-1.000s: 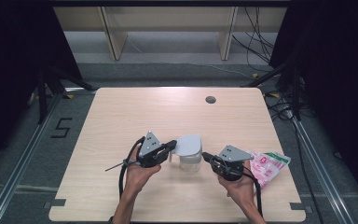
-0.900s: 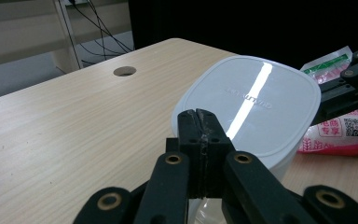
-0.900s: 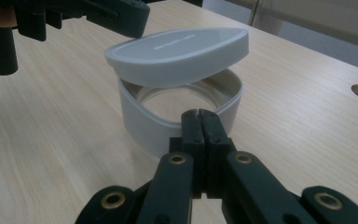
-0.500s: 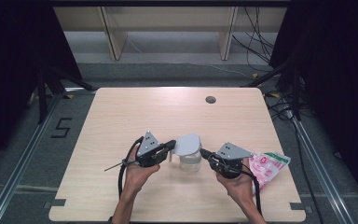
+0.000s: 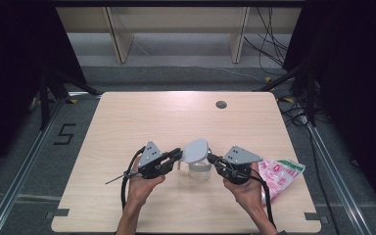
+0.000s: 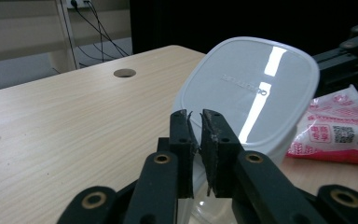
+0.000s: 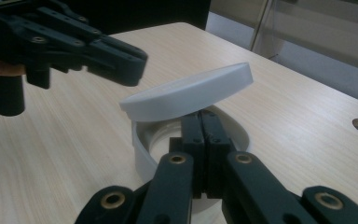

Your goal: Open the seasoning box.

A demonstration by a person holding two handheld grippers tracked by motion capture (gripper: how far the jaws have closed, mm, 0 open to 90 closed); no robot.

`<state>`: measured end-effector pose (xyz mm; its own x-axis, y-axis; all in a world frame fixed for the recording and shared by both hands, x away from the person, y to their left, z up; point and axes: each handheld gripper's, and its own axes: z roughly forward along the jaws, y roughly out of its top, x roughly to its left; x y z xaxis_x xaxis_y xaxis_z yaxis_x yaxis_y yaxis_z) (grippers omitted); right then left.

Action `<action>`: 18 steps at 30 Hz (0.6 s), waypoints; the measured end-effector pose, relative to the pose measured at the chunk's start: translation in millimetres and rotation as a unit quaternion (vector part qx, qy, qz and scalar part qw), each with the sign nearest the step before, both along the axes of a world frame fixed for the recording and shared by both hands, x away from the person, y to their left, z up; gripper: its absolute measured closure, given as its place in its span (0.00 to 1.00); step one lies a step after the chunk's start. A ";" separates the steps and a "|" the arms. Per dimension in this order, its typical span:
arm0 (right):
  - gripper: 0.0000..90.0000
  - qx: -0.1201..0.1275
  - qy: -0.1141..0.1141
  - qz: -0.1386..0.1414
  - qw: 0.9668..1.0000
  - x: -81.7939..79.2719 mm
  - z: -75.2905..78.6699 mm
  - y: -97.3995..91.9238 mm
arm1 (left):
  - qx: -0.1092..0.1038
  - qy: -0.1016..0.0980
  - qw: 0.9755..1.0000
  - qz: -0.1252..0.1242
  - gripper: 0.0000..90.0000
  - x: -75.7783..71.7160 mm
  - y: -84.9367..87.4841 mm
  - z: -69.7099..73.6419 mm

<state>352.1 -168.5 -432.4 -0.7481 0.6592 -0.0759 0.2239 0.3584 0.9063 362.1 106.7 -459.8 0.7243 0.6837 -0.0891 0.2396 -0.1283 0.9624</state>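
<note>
The white lid [image 5: 195,150] is being propped tilted on the clear container [image 5: 199,170], its raised edge just beyond the left gripper [image 5: 176,155], whose fingers have just been parting slightly, while the right gripper [image 5: 210,159], fingers closed, is being held against the container's rim.

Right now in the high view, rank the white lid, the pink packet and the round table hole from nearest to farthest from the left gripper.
1. White lid, right at the left gripper tips.
2. Pink packet, at the table's right edge.
3. Round table hole, toward the far edge.
</note>
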 end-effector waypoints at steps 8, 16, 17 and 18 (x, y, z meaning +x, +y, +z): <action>1.00 0.002 -0.013 0.009 1.000 2.4 2.6 10.1 | 0.002 0.002 1.000 -0.014 0.60 -24.9 7.6 -11.8; 1.00 0.002 -0.021 0.016 1.000 2.0 7.2 22.2 | 0.002 0.019 1.000 0.001 0.48 -43.2 5.3 -30.2; 1.00 -0.001 -0.027 0.021 0.999 2.6 7.5 24.4 | 0.001 0.020 1.000 0.001 0.47 -44.5 5.0 -31.0; 1.00 0.004 -0.024 0.020 0.999 2.7 7.7 26.7 | 0.001 0.024 1.000 0.003 0.45 -46.1 4.4 -31.7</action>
<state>354.8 -141.8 -424.7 -0.7700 0.6289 -0.1079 0.1652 0.3598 0.9183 316.0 111.1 -491.4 0.7152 0.6883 -0.1212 0.2854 -0.1293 0.9496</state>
